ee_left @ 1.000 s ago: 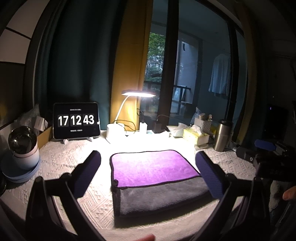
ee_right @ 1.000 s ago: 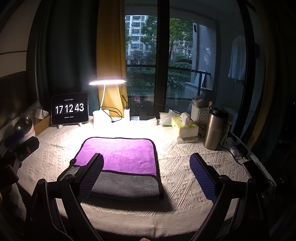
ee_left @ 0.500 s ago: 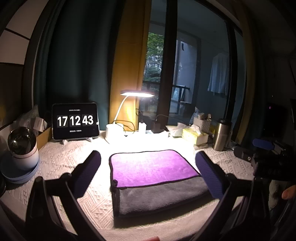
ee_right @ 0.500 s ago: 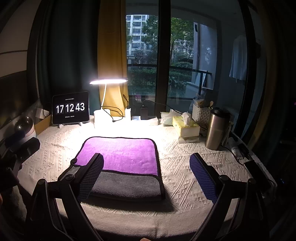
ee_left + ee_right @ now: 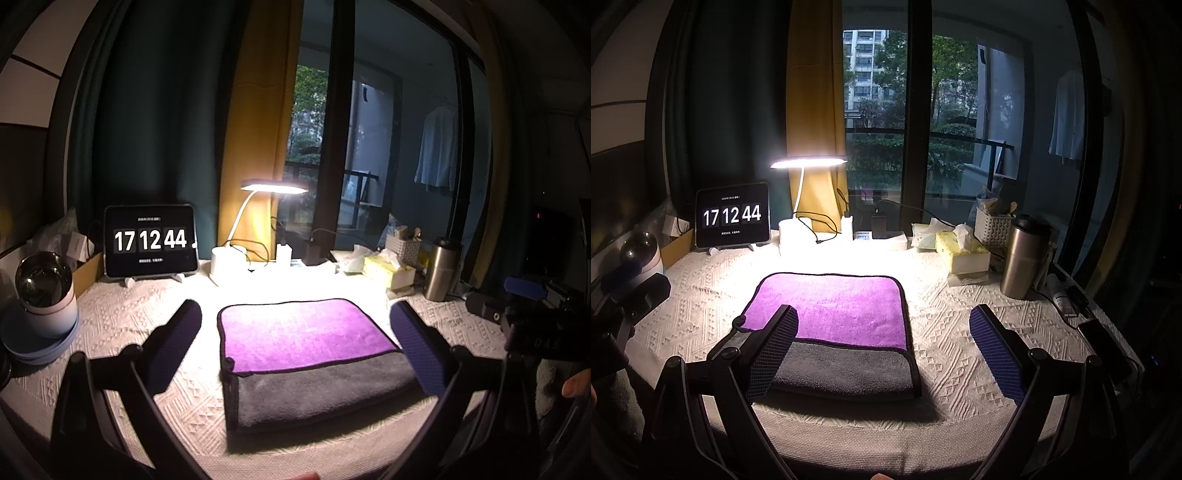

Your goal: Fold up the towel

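Note:
A purple and grey towel (image 5: 306, 347) lies folded flat on the white knitted tablecloth (image 5: 122, 332), purple layer on top, grey band toward me. It also shows in the right wrist view (image 5: 834, 325). My left gripper (image 5: 295, 332) is open and empty, held above the towel's near side with a finger on each side of it. My right gripper (image 5: 882, 339) is open and empty, its left finger (image 5: 772, 350) over the towel's near left corner, its right finger over bare cloth. The right gripper's body (image 5: 535, 317) shows at the far right in the left wrist view.
A lit desk lamp (image 5: 273, 188), a tablet clock (image 5: 149, 240), a tissue box (image 5: 960, 247), a steel tumbler (image 5: 1021, 258) and a white basket (image 5: 993, 225) line the back. A round device on blue plates (image 5: 40, 291) stands at the left. A phone (image 5: 1104, 343) lies at the right edge.
The clock went from 17:12:43 to 17:12:44. Both grippers stay open and shift only slightly; the towel has not moved.

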The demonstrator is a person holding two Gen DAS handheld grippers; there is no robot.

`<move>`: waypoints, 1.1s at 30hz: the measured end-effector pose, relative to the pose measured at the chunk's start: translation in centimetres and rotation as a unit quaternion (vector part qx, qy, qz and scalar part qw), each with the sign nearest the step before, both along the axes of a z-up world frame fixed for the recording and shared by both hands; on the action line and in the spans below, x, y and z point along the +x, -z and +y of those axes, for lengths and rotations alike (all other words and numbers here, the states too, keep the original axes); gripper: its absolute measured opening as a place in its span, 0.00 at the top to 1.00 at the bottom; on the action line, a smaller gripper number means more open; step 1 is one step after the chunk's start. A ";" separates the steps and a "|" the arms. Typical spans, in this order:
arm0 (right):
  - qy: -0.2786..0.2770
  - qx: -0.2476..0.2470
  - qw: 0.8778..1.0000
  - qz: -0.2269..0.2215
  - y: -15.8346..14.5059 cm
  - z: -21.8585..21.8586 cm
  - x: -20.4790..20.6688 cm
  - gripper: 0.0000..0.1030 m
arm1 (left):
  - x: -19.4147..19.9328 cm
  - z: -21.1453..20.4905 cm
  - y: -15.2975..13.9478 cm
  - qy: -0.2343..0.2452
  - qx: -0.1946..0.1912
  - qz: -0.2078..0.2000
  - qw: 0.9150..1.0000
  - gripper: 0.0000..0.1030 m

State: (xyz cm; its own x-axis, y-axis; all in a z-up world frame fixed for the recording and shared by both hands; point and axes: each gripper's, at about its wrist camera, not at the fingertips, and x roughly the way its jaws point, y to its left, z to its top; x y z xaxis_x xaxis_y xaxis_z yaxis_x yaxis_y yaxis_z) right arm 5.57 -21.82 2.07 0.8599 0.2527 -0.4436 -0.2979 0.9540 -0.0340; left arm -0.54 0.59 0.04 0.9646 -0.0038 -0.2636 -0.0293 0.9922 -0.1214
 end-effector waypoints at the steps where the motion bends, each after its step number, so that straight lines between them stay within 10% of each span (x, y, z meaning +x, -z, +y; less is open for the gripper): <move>1: 0.000 0.000 1.000 0.000 0.0 -0.1 0.0 0.07 | 0.0 0.0 0.0 0.000 0.000 0.000 1.000 0.01; 33: 0.002 -0.002 1.000 0.009 1.0 -0.4 1.0 0.07 | 1.3 -0.2 0.4 0.003 -0.005 0.015 1.000 0.01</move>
State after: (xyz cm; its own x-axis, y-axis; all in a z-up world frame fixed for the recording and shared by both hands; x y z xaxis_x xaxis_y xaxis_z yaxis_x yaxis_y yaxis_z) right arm 6.61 -22.26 1.11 0.8524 0.2474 -0.4606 -0.2950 0.9549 -0.0330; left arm 0.78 0.40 -0.41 0.9561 -0.0134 -0.2926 -0.0263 0.9910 -0.1311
